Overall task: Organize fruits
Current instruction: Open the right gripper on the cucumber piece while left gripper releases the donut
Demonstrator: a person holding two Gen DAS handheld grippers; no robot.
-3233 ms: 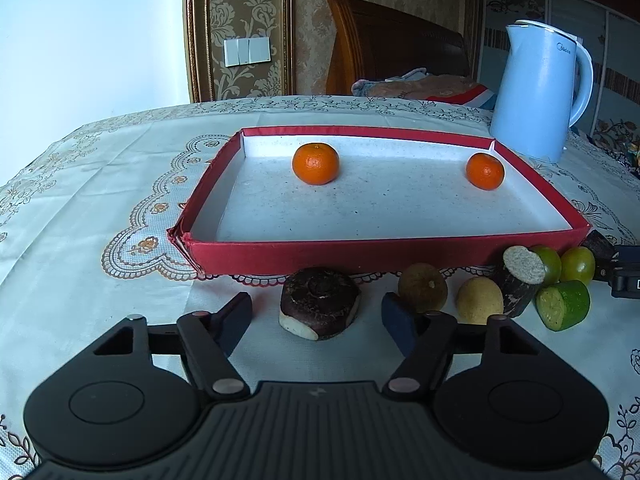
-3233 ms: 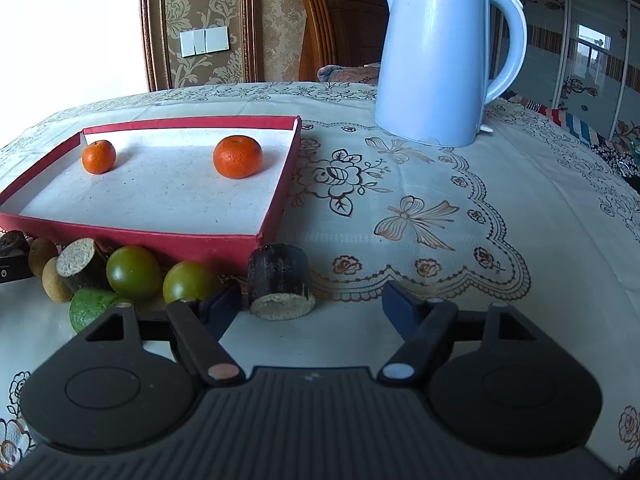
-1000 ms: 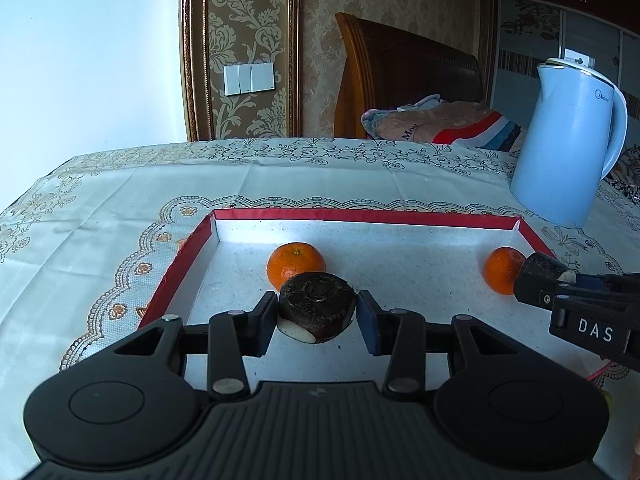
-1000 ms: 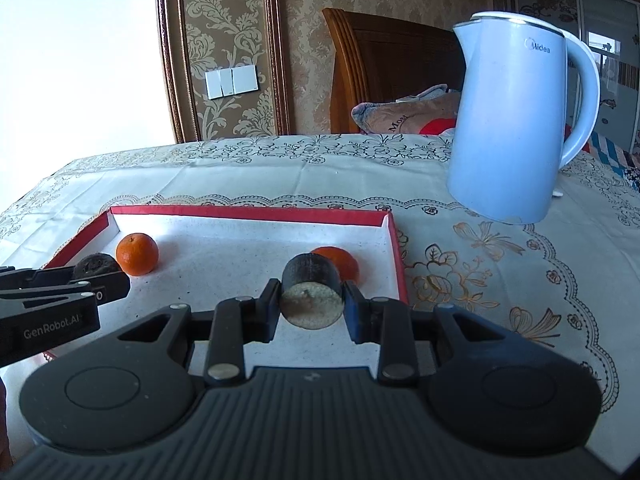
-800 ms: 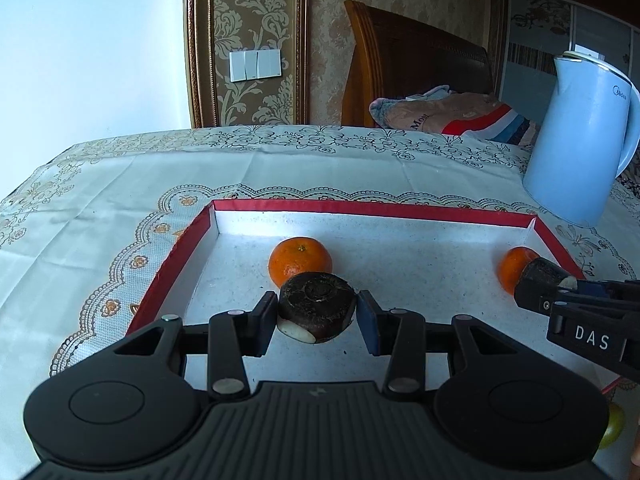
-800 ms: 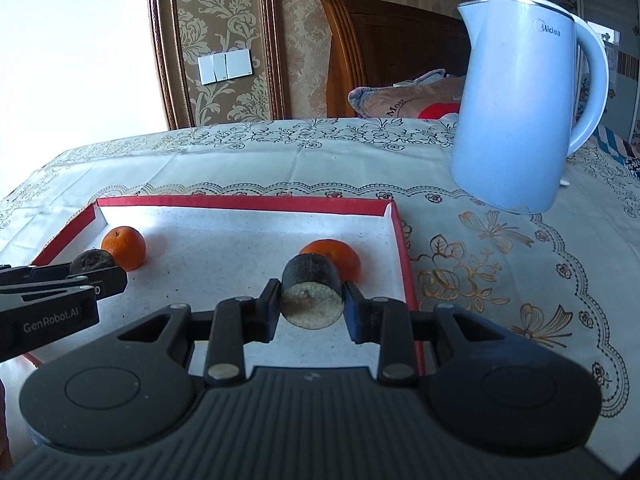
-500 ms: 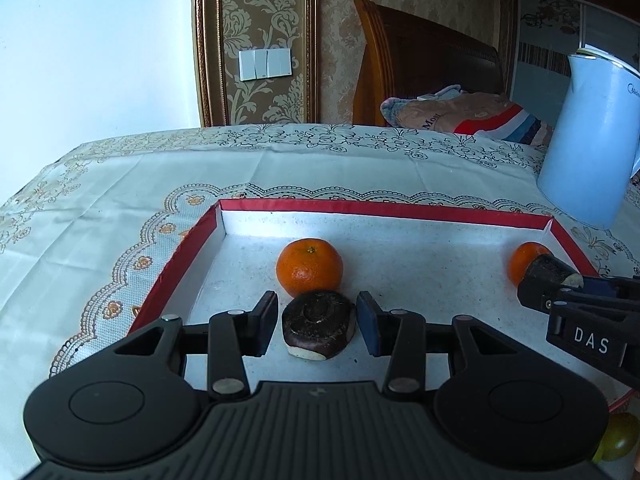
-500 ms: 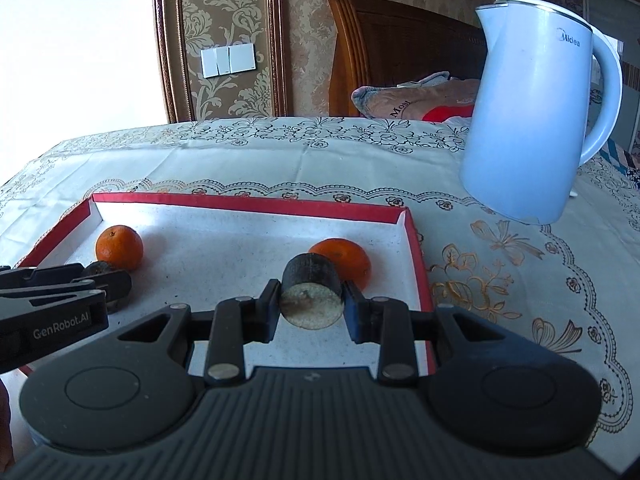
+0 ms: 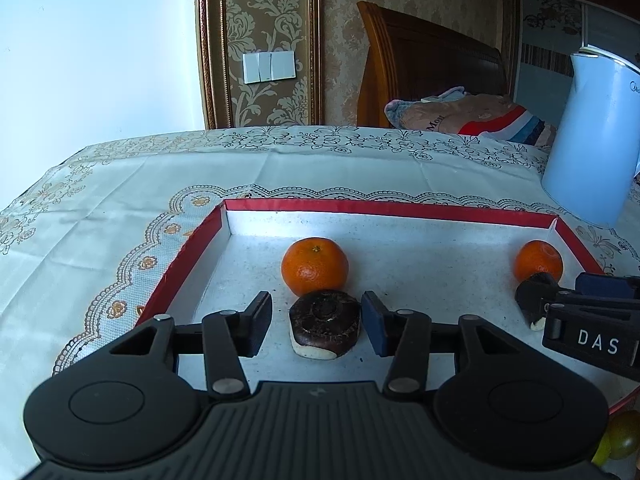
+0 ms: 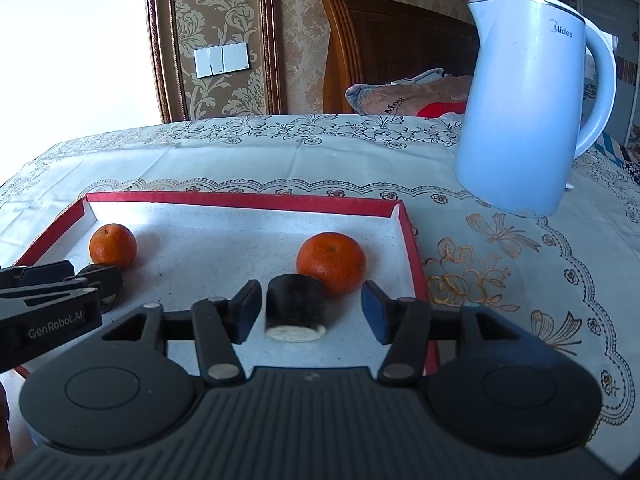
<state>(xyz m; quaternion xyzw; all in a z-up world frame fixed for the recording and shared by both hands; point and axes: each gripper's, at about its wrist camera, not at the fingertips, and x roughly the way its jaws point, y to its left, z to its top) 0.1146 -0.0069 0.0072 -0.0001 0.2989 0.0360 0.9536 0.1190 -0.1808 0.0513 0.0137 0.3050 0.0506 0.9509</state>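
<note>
A red-rimmed white tray (image 9: 384,209) holds two oranges and two dark cut pieces. In the left wrist view a dark round slice (image 9: 325,329) lies on the tray floor just in front of the larger orange (image 9: 315,266). My left gripper (image 9: 316,324) is opening around the slice, its pads clear of it. In the right wrist view a dark cylinder piece (image 10: 295,307) rests on the tray beside an orange (image 10: 331,262). My right gripper (image 10: 311,315) is opening, with gaps on both sides of the piece. The smaller orange (image 9: 538,261) sits by the tray's right wall.
A light blue kettle (image 10: 528,136) stands on the embroidered tablecloth (image 10: 500,264) right of the tray. Green fruit (image 9: 618,440) peeks in at the near right edge of the left wrist view. Behind the table are a wooden headboard and folded bedding.
Both grippers came down over the tray and spread their jaws. The dark slice and the cylinder piece left the pads and now rest on the tray floor.
</note>
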